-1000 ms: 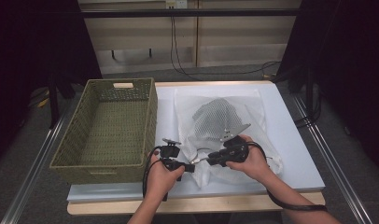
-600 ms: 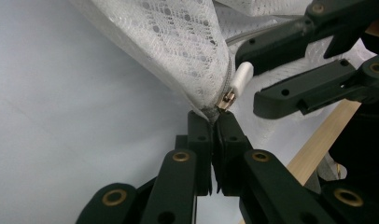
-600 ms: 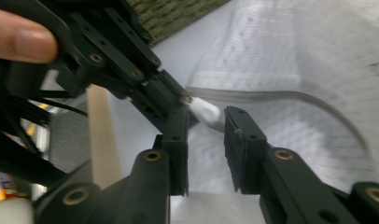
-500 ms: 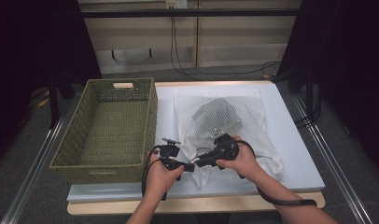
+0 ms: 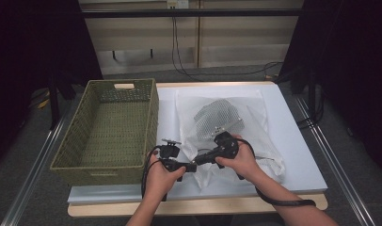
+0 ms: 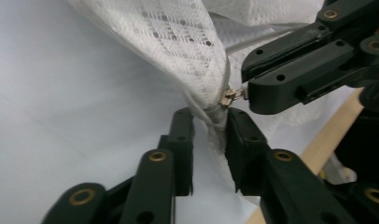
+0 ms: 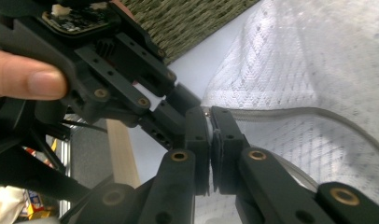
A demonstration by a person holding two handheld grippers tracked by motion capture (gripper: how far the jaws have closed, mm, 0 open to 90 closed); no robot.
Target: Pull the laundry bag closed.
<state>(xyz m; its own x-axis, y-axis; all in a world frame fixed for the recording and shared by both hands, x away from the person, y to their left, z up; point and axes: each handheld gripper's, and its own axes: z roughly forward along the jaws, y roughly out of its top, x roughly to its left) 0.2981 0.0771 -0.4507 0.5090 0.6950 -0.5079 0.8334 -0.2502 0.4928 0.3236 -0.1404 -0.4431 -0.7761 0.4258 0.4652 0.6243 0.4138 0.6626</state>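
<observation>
My left gripper [image 6: 210, 128] has its jaws part open, pinching the corner of the mesh bag [image 6: 178, 42] just below the brass zipper pull [image 6: 230, 97]. My right gripper [image 7: 211, 135] has its jaws pressed together on that pull. From above, the bag [image 5: 226, 117] lies on the tabletop [image 5: 297, 136] beside the basket [image 5: 109, 127], grey netting inside it; the close views show the zipper instead.

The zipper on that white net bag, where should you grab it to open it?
Grab the little brass pull tab; it sticks out sideways from the mesh bag. The right gripper comes at it from the side and pinches it, while the left gripper clamps the bag's corner beside the zipper, probably steadying it.
</observation>
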